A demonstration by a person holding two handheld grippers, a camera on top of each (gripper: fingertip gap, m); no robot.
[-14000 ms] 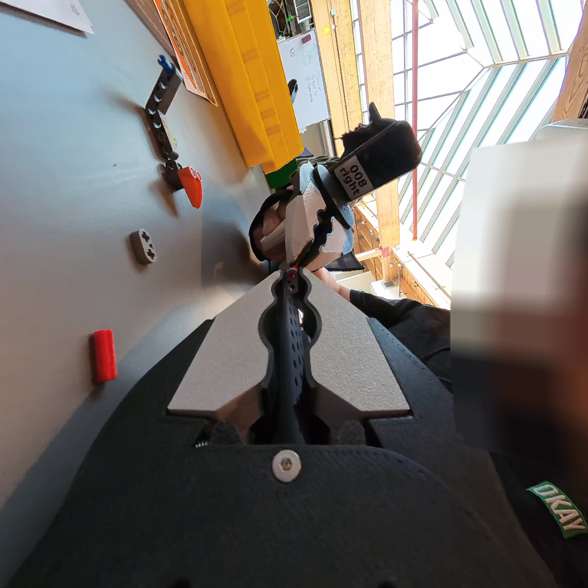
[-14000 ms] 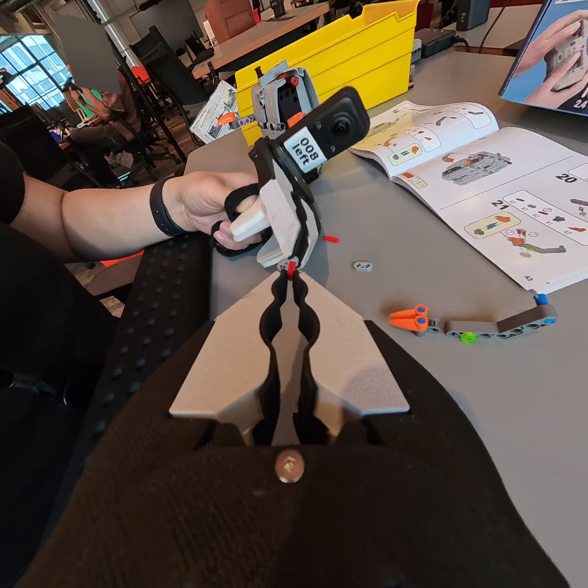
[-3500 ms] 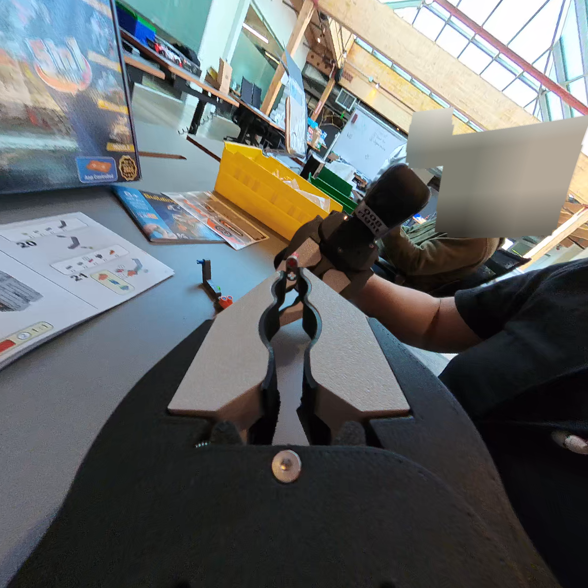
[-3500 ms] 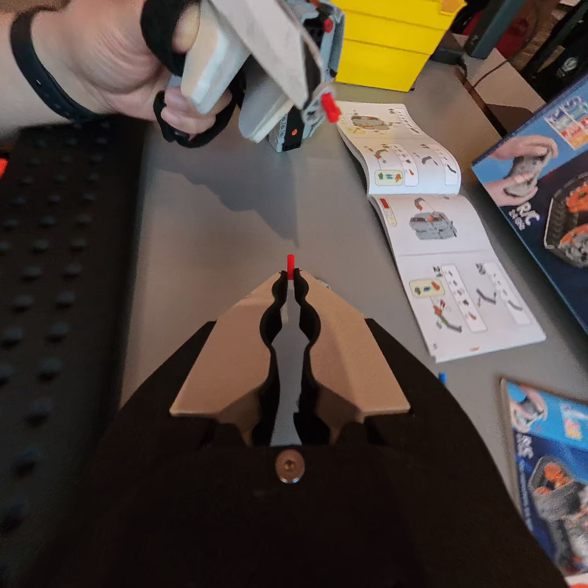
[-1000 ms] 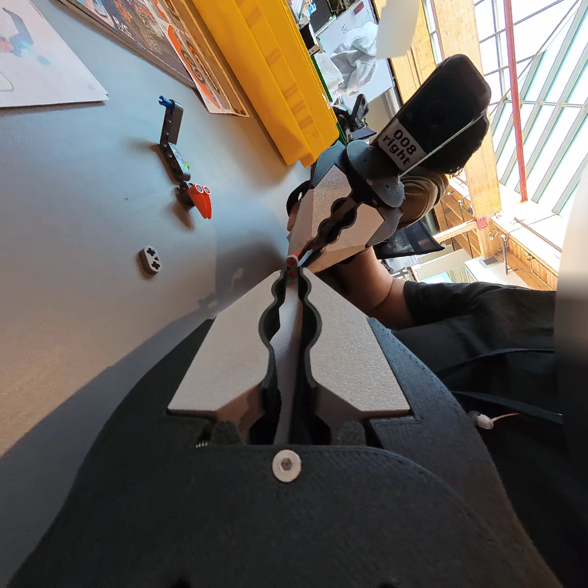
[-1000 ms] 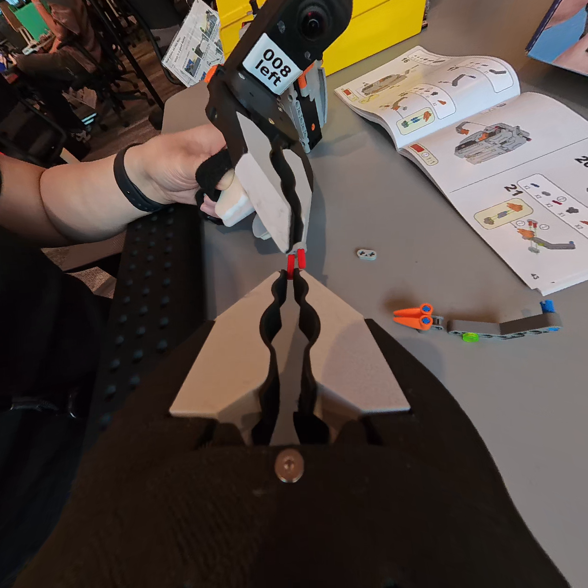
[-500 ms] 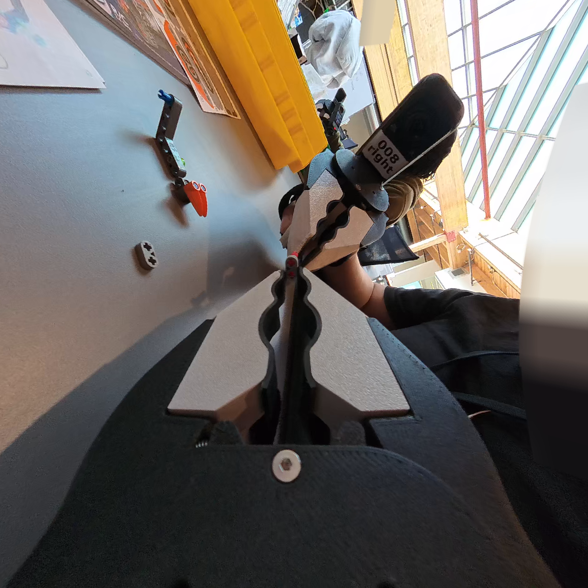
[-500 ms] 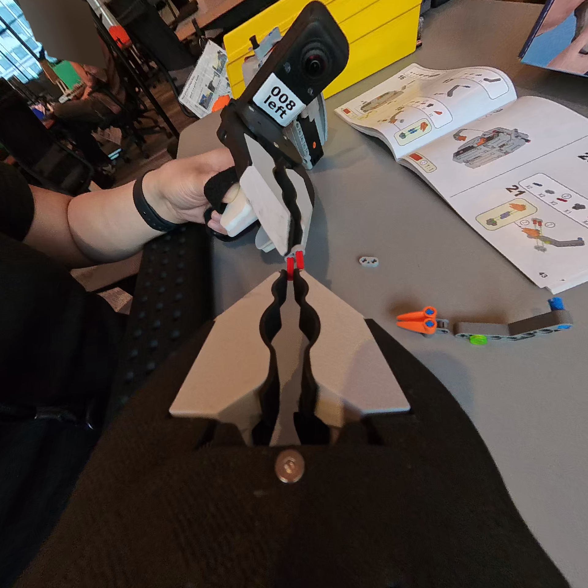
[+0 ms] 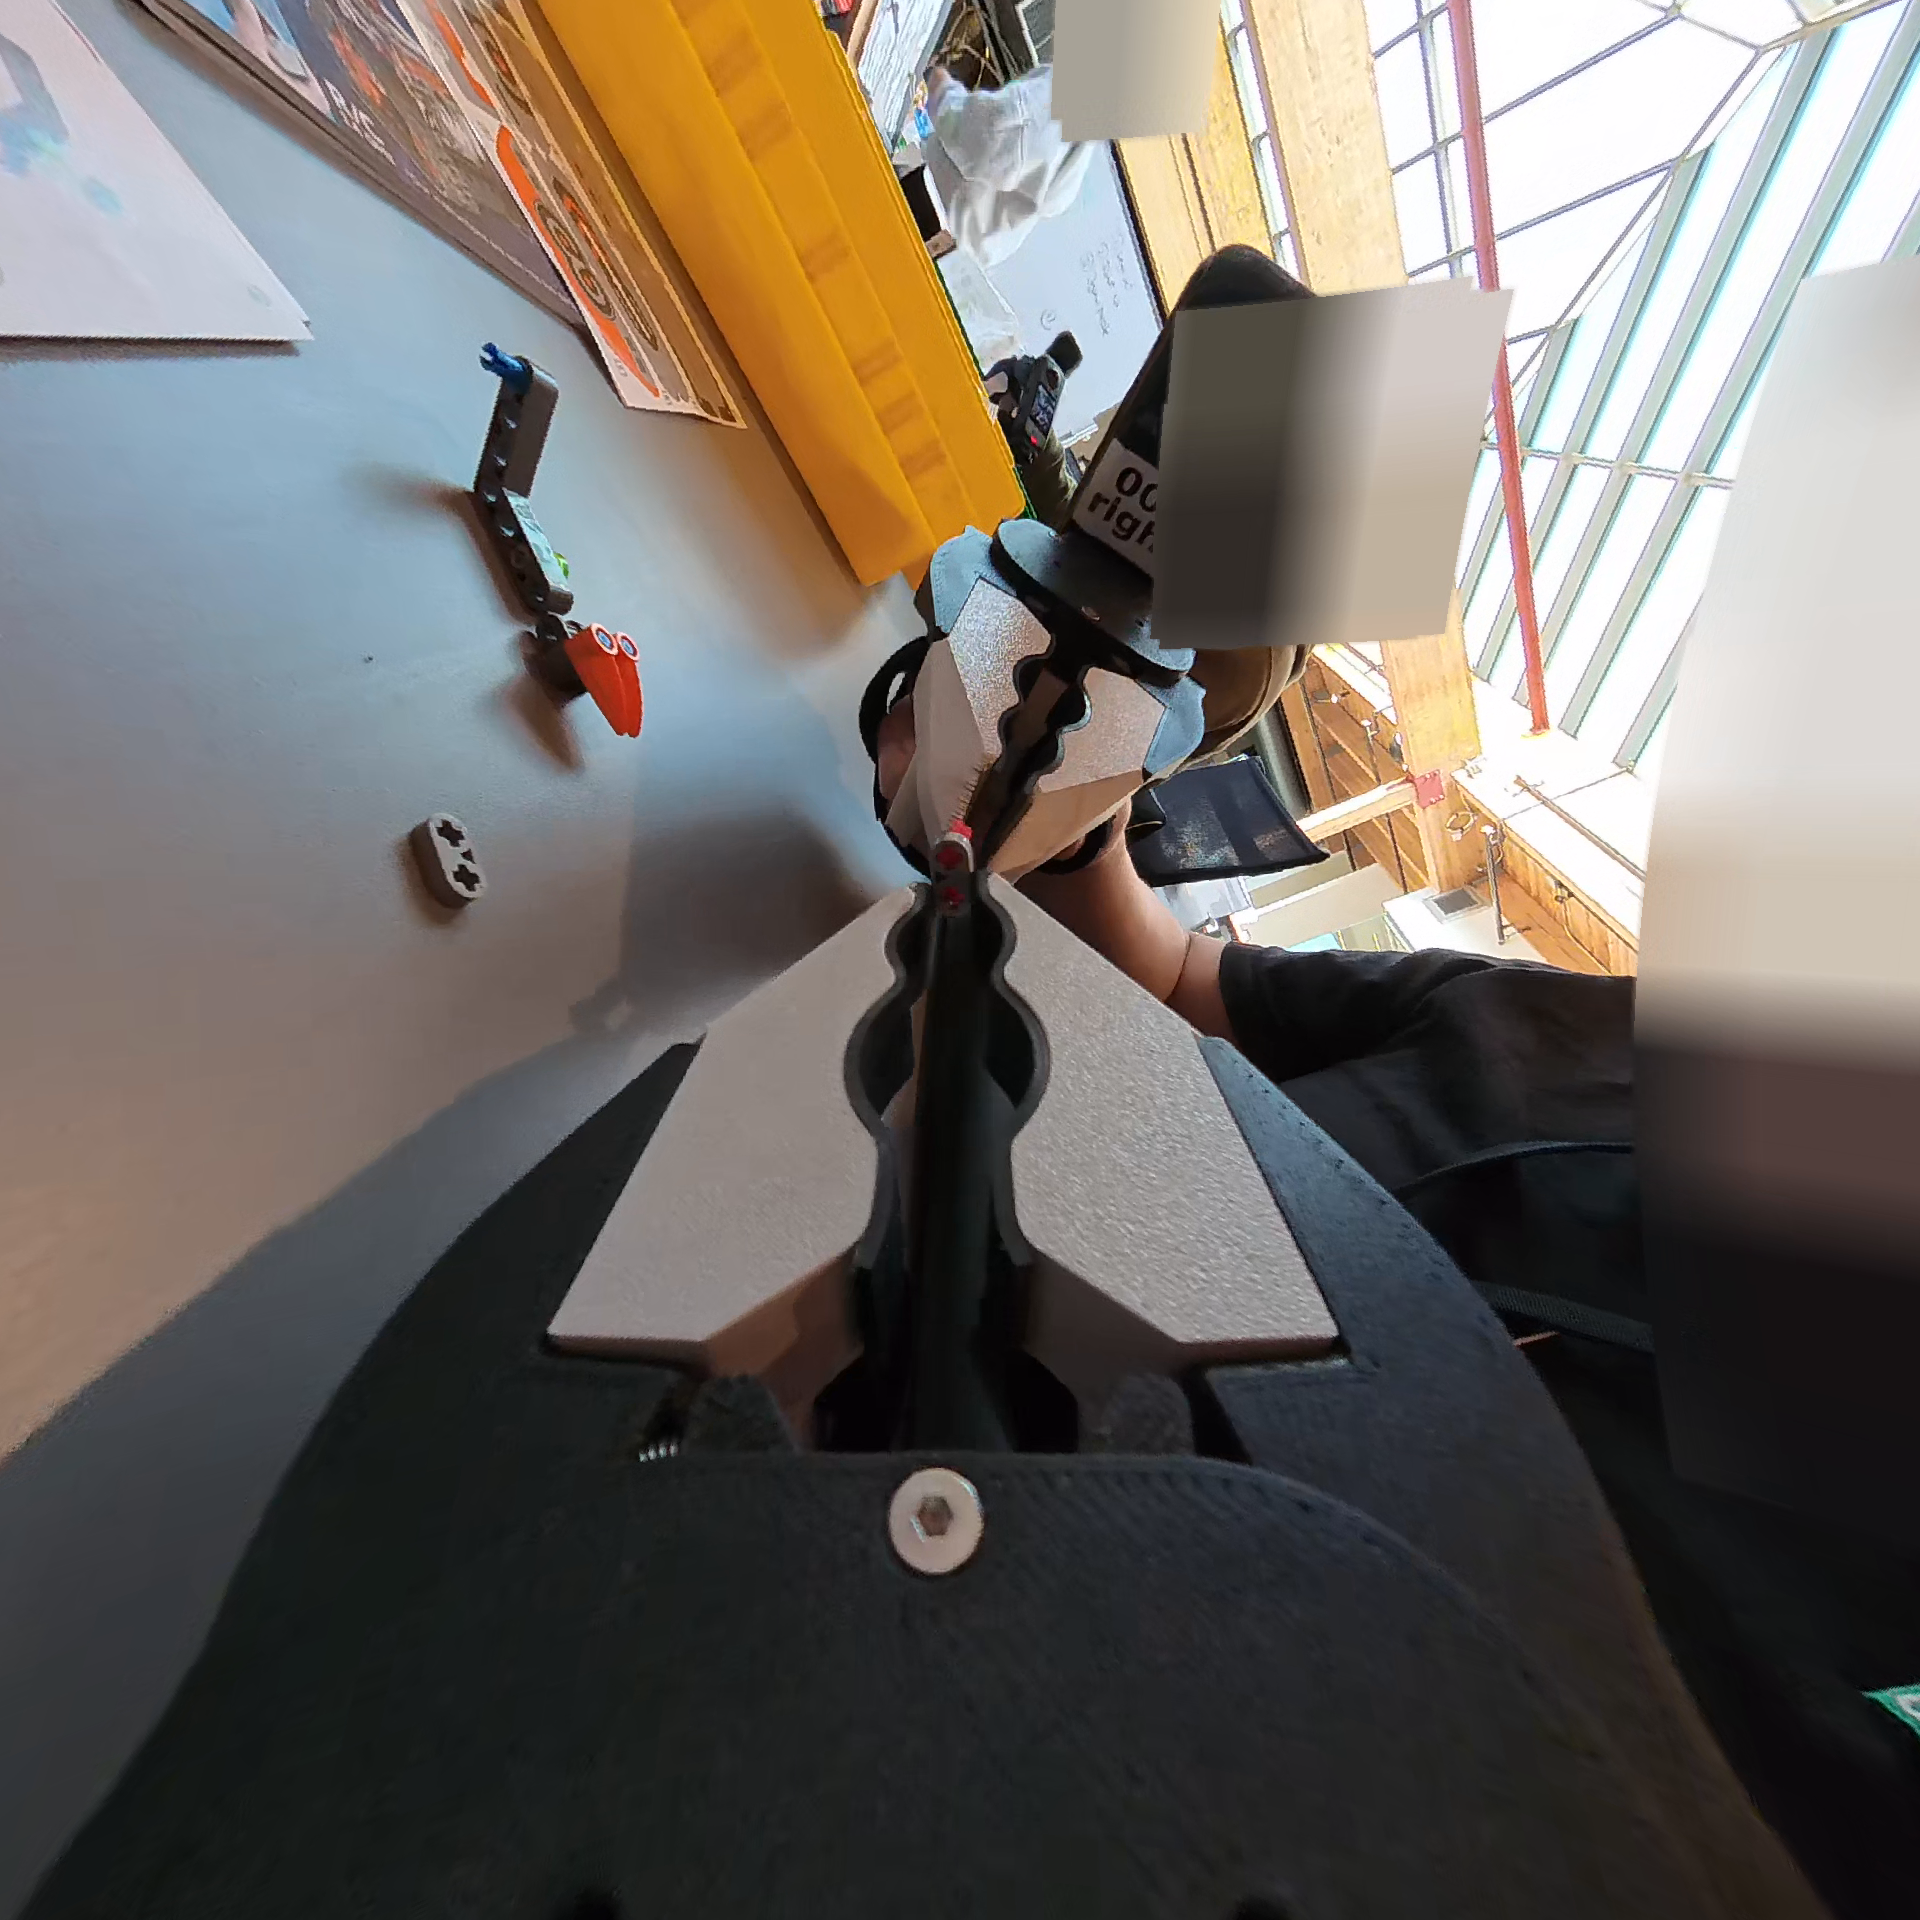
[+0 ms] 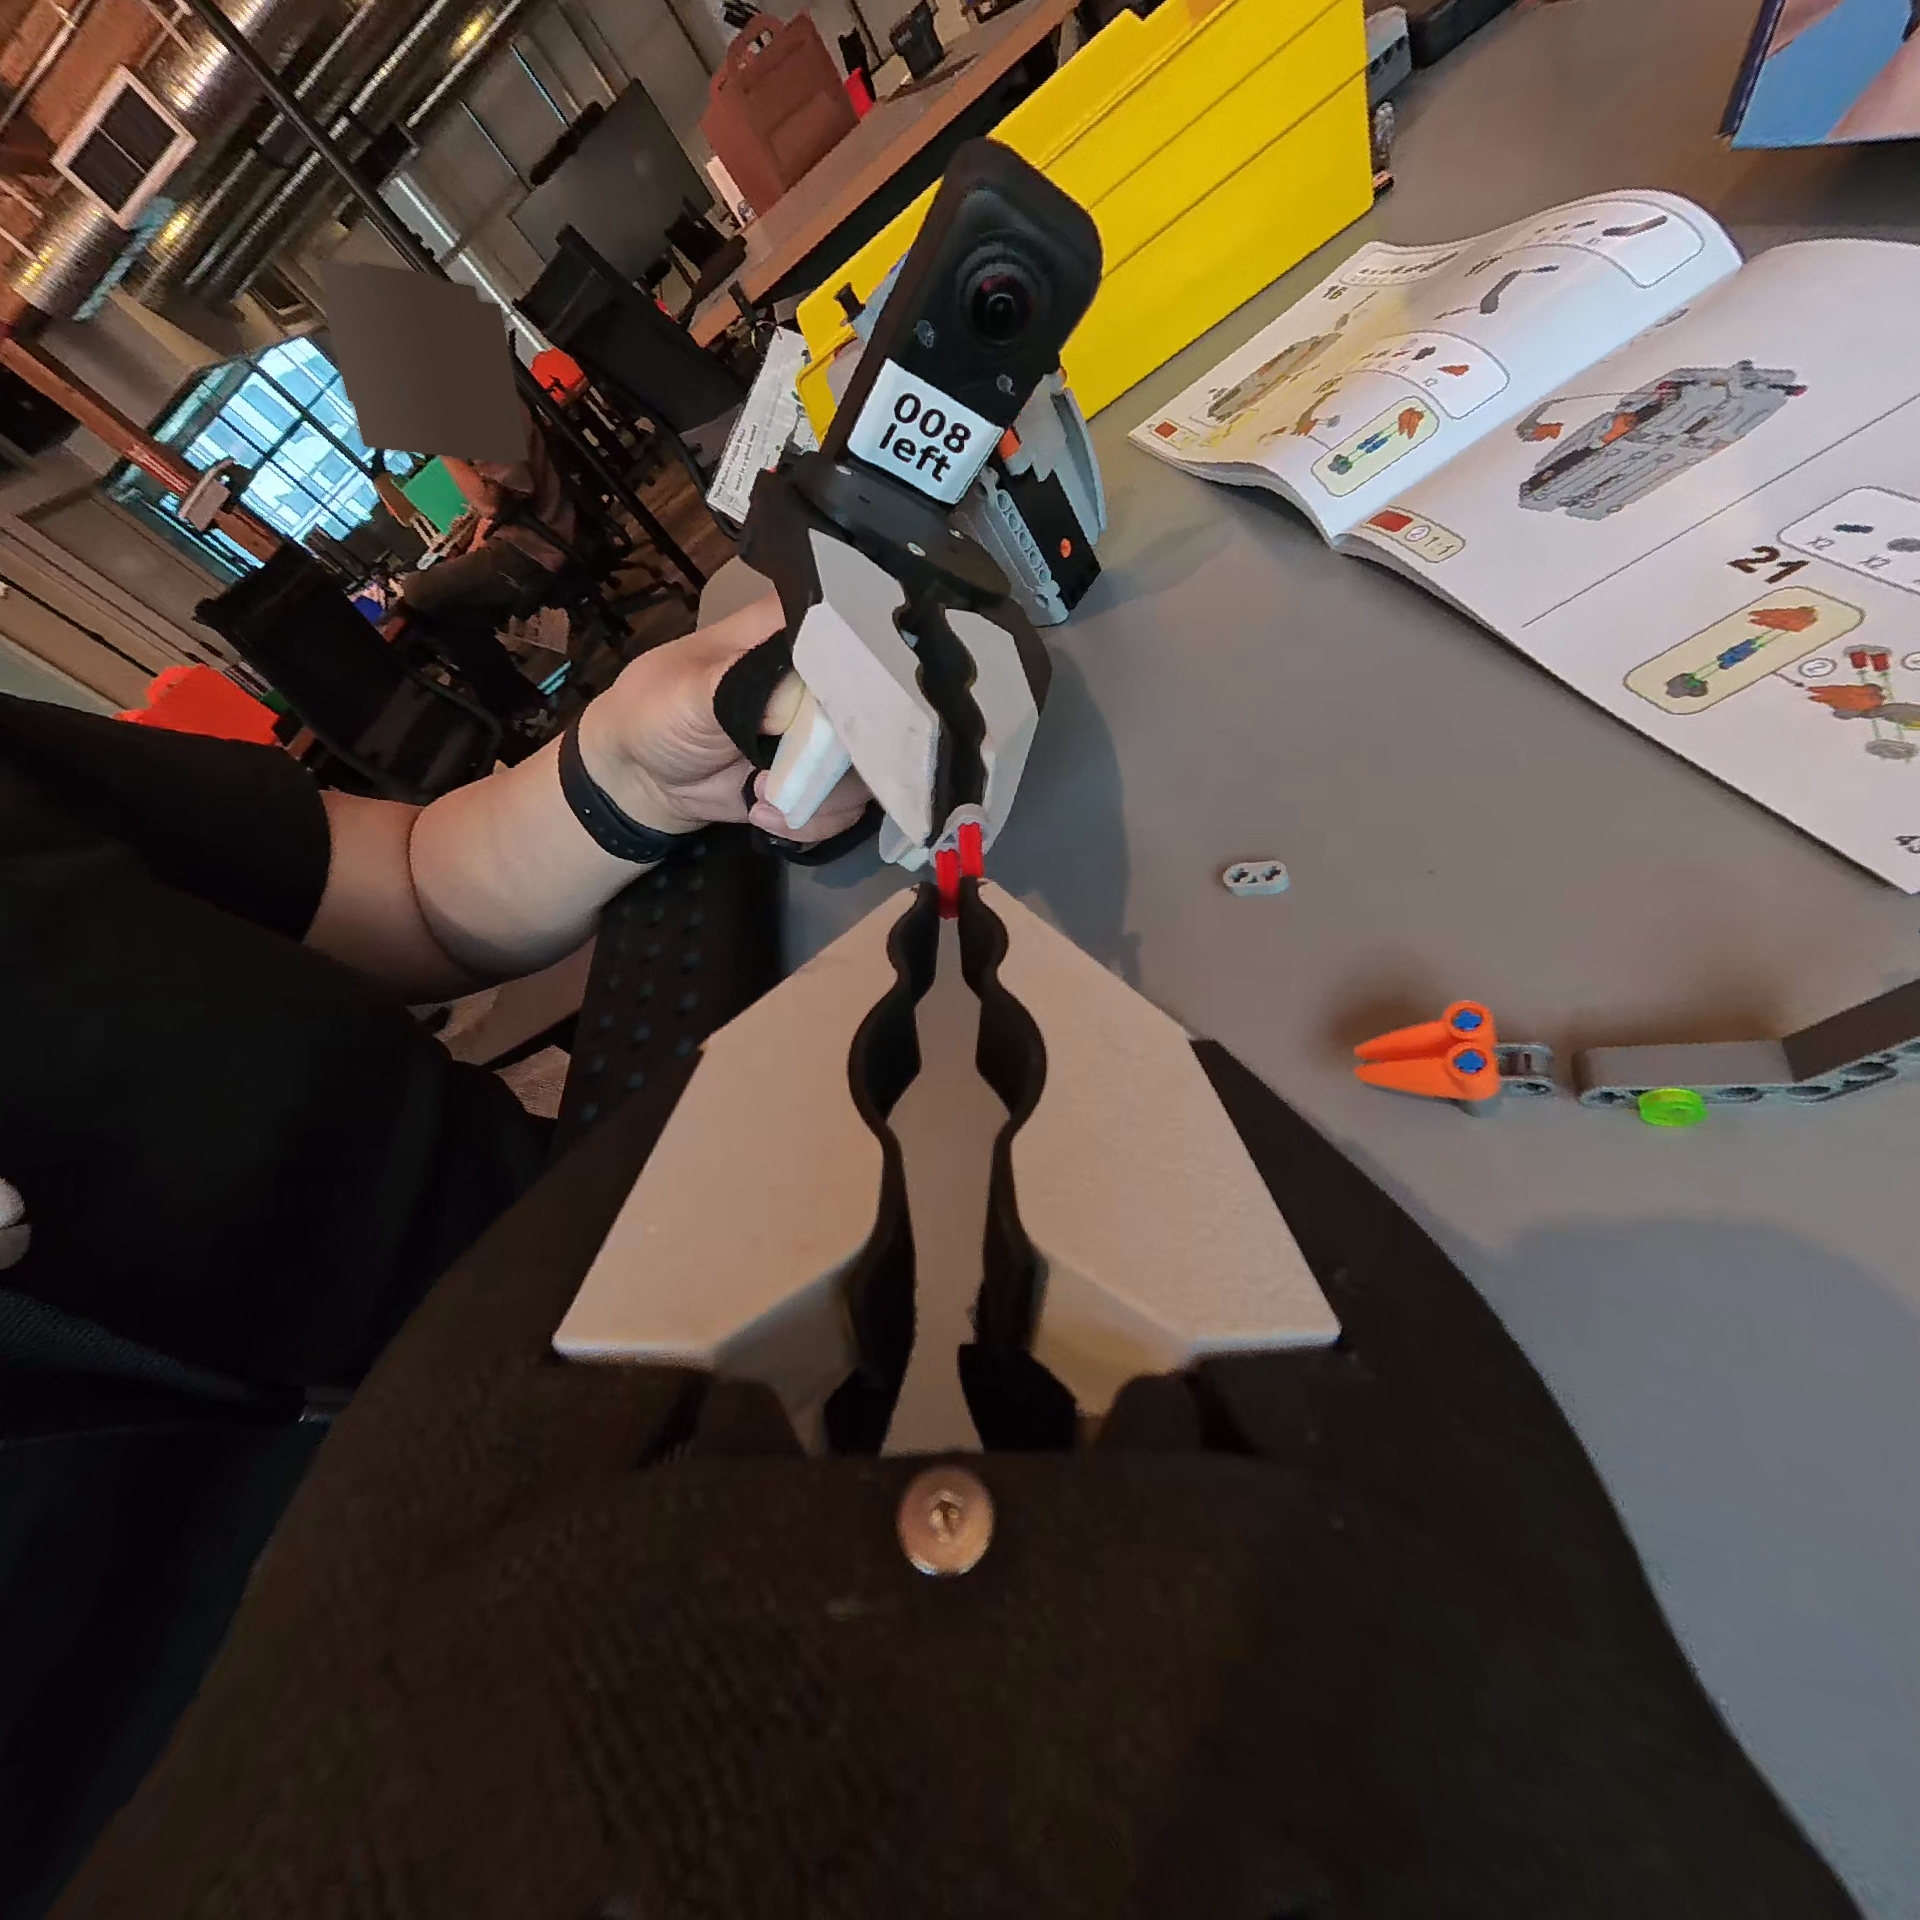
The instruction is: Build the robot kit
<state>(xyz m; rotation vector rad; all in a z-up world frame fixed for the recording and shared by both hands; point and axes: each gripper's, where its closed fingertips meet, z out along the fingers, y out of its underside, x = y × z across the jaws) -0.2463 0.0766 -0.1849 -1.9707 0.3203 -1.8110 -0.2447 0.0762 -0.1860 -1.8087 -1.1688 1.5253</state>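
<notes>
My left gripper is shut on a small grey connector with a red pin stuck in it. My right gripper is shut on a second red pin. The two grippers meet tip to tip above the grey table, and the second pin stands right beside the first at the connector. In the left wrist view the right gripper points at me with its red pin end-on. In the right wrist view the left gripper is held by a hand.
A loose grey two-hole connector lies on the table. An assembly of orange cones and a grey beam lies to the right. An open instruction booklet, a yellow bin and a part-built grey model stand behind. My two grippers' fingertips are within a few centimetres of each other. The left tips stand about 20 cm off the part-built grey model.
The red pin that lay on the table 14 s ago is now in my right gripper. Over the last second the grippers stay tip to tip, with only small shifts of angle.
</notes>
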